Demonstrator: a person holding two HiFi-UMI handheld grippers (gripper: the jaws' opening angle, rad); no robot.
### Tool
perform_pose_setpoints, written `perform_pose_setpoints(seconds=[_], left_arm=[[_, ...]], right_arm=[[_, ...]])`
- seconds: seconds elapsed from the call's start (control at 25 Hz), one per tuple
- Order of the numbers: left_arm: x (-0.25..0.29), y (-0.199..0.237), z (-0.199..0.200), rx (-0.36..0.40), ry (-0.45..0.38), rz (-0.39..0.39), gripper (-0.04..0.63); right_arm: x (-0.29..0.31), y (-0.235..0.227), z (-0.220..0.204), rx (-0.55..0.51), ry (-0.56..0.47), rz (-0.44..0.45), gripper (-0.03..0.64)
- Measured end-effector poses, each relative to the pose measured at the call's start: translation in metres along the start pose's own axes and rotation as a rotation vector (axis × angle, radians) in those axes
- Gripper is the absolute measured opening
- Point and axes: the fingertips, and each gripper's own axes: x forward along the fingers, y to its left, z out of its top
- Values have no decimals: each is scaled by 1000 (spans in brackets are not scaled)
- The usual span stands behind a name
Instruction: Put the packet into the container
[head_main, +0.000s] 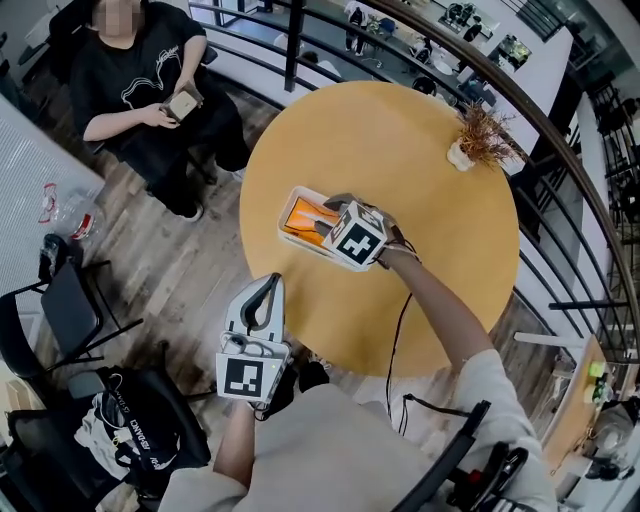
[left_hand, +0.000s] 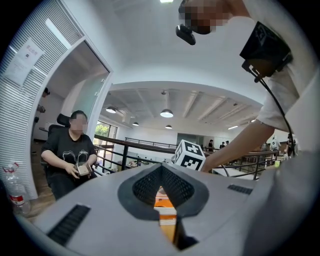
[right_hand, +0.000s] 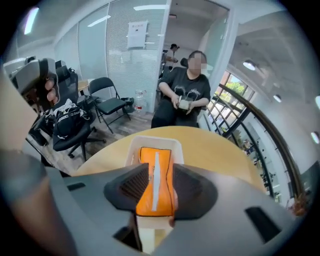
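Fingers (right_hand: 131, 186) of the right gripper (head_main: 328, 214) stand moderately apart, pads not pressing on anything. One orange foil packet with a silver stripe (right_hand: 156, 180) shows in the gap between them. It lies in the one white rectangular plastic container (right_hand: 150, 142) below, on the round yellow wooden table (head_main: 400, 160), near the table's left side in the head view. Right gripper hangs over the container, pointing steeply down.

Left gripper (head_main: 268, 284) is held off the table edge, pointing level, well apart from the container. Its fingertips meet and nothing is between them.

Counts:
- two grippers, each with one marker cube (head_main: 355, 238)
- one packet
- one container
- one table
- one dried brown sprig in a small pale pot (head_main: 478, 138) at the far table edge
- one seated person in black clothes (head_main: 150, 80) beside the table
- black office chairs at lower left, number unclear

Hidden or hard to read:
- head view: the right gripper and its cube cover the container's right part and part of the packet.
- left gripper view: only slivers of orange and white show through the slit below its fingertips; the gripper body blocks the tabletop.
- seated person holds a small boxy item; cannot tell what it is.
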Motion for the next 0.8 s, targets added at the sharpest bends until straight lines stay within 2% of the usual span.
perform_pose_setpoints(seconds=[0.28,0.48,0.8], left_arm=[[3,-16,8,-33,-24,-39,5],[-3,-26,1,24,-15,-95,5],[-22,-40,0,52,-15,-148,5]], right_arm=[[-39,1,9,99,-195,-165,5],[-69,17,14,149,-295,-217,5],[-130,52,19,263,-471,-315,5]])
